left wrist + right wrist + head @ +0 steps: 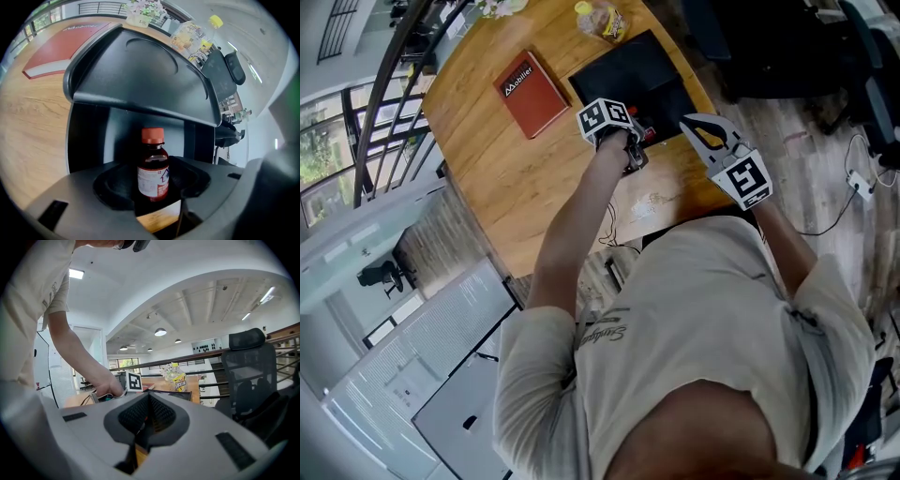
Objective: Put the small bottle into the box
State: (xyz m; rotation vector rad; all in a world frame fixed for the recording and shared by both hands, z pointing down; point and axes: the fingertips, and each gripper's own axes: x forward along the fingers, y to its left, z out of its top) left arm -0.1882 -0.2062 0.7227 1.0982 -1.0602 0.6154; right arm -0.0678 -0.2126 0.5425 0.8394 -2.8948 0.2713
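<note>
The small brown bottle (152, 171) has an orange-red cap and a white label. It stands upright in the hollow of my left gripper (152, 190), whose jaws are shut on it. Right behind it is the black box (140, 70) with its lid raised and its dark inside facing me. In the head view my left gripper (639, 139) is at the near edge of the box (628, 75). My right gripper (689, 122) hovers to the right of the box, over the table's edge. Its jaws (149, 397) are shut, with nothing between them.
A red book (532, 94) lies on the round wooden table (506, 187), left of the box. A yellow-capped bottle and a snack bag (602, 19) sit behind the box. A thin cable (609, 225) trails near the front edge. An office chair (246, 371) stands to the right.
</note>
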